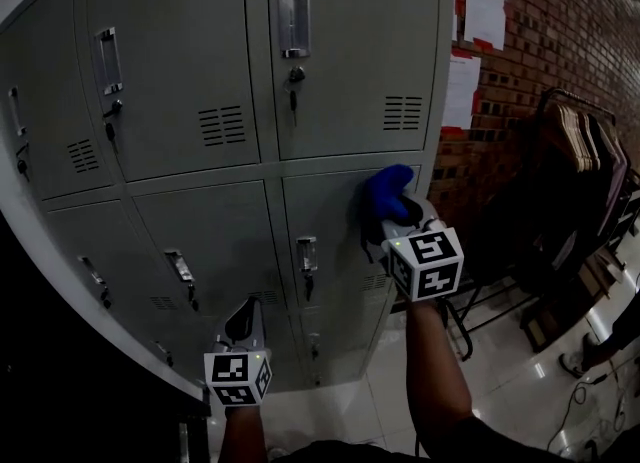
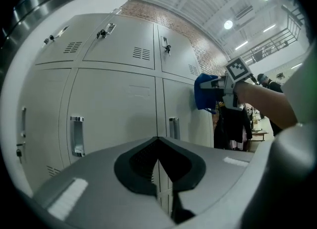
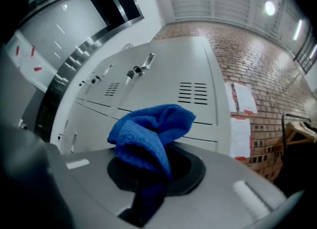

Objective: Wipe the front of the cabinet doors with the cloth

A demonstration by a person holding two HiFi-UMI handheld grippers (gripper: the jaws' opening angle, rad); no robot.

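Note:
A bank of grey metal cabinet doors (image 1: 200, 91) fills the head view, each with a handle, lock and vent. My right gripper (image 1: 398, 219) is shut on a bunched blue cloth (image 1: 386, 191) that is held against the upper right part of a lower door (image 1: 335, 221). The cloth (image 3: 148, 131) sticks up from the shut jaws in the right gripper view. My left gripper (image 1: 245, 326) hangs low in front of the bottom doors, shut and holding nothing. From the left gripper view the blue cloth (image 2: 204, 92) shows at the right, on the door.
A brick wall (image 1: 560, 31) with posted papers (image 1: 485, 6) stands right of the cabinet. A dark clothes rack (image 1: 575, 151) with hangers is at the far right, over a glossy pale floor (image 1: 500, 371). A dark edge borders the cabinet at left.

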